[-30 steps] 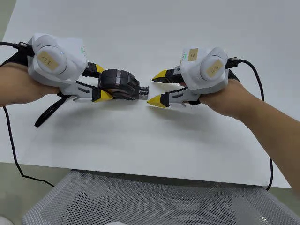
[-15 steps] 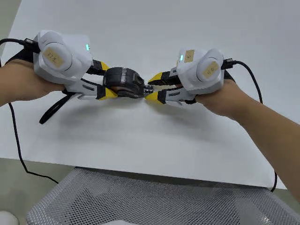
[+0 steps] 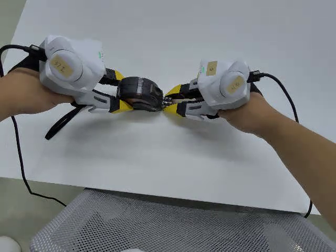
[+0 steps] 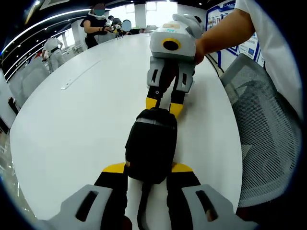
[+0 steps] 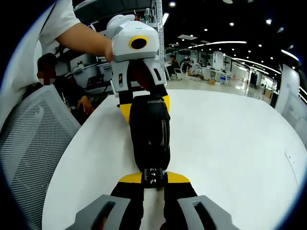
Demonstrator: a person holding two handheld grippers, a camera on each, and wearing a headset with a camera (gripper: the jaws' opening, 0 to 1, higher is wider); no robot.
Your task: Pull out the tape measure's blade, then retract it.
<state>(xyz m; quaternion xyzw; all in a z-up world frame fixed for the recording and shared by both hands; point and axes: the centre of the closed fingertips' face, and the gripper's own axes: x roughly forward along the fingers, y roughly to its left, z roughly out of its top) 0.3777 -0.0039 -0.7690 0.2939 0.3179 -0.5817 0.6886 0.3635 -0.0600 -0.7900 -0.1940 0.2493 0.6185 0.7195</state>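
Observation:
A black tape measure (image 3: pixel 138 93) is held just above the white table (image 3: pixel 173 152), between both grippers. My left gripper (image 3: pixel 122 92) is shut on its case, yellow tips pressing both sides; the left gripper view shows the case (image 4: pixel 150 143) between the jaws. My right gripper (image 3: pixel 170 101) has closed on the metal blade hook (image 5: pixel 154 176) at the case's mouth, its yellow tips (image 5: pixel 130 178) touching it. The case (image 5: pixel 149 130) fills the middle of the right gripper view, with the left gripper (image 5: pixel 143 98) behind it. No blade length is drawn out.
A black strap (image 3: pixel 63 122) trails from the tape measure onto the table at left. Cables (image 3: pixel 18 157) hang off both grippers. A grey mesh chair (image 3: pixel 157 226) sits at the near table edge. People stand and sit far behind (image 4: pixel 98 19).
My right gripper moved left to the tape measure's mouth and shut on the blade hook. The left gripper kept its hold on the case.

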